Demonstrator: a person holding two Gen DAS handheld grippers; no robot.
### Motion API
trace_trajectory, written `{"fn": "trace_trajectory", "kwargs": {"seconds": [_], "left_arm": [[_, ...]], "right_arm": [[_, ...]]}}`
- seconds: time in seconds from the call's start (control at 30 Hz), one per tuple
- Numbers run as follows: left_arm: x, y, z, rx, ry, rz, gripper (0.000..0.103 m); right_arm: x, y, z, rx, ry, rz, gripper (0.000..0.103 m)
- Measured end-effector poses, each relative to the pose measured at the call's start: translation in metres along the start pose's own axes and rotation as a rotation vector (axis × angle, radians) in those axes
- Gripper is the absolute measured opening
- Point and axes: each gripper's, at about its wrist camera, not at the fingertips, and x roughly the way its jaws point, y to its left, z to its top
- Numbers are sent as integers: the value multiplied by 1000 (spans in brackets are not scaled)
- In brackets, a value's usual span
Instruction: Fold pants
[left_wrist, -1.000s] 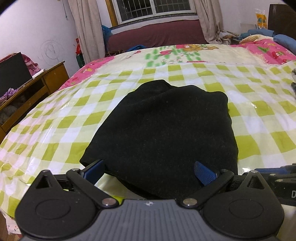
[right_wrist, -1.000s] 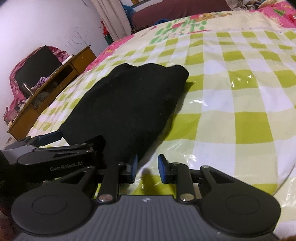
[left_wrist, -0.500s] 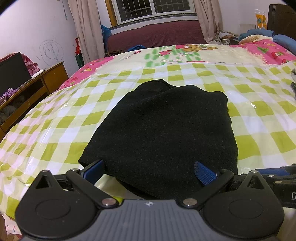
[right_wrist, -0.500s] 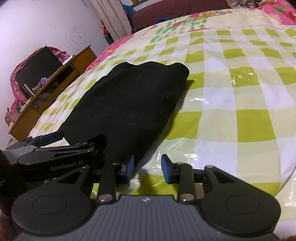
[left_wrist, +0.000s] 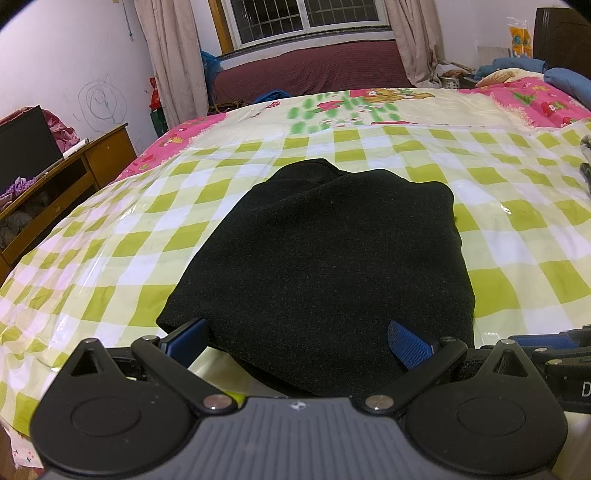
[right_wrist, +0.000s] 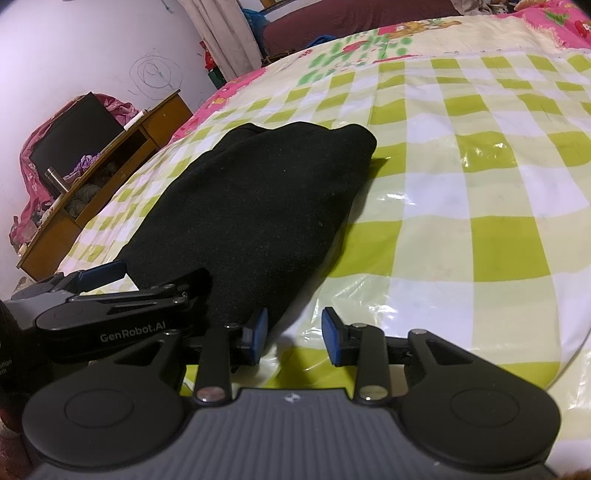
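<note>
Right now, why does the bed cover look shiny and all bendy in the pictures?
Right wrist view: room light glares in white patches off the plastic checked cover, and the black pants cast a soft shadow beside them. Left wrist view: the fisheye lens curves the checks toward the edges, the pants show almost no detail, and a glare streak sits at right.

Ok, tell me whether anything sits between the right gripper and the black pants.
Nothing visible does. The right gripper is open just beside the near right edge of the black pants, with only bare checkered sheet under the gap. The left gripper, open wide, straddles the near edge further left and blocks nothing.
</note>
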Motion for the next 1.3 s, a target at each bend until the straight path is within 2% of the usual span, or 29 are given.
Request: {"fn": "trace_trajectory", "kwargs": {"seconds": [1.03, 1.3], "left_arm": [[0, -5, 1, 4, -1, -4, 103], [0, -5, 1, 5, -2, -3, 103]], "right_arm": [[1, 0, -2, -7, -1, -12, 36], [-5, 14, -2, -82, -33, -91, 39]]}}
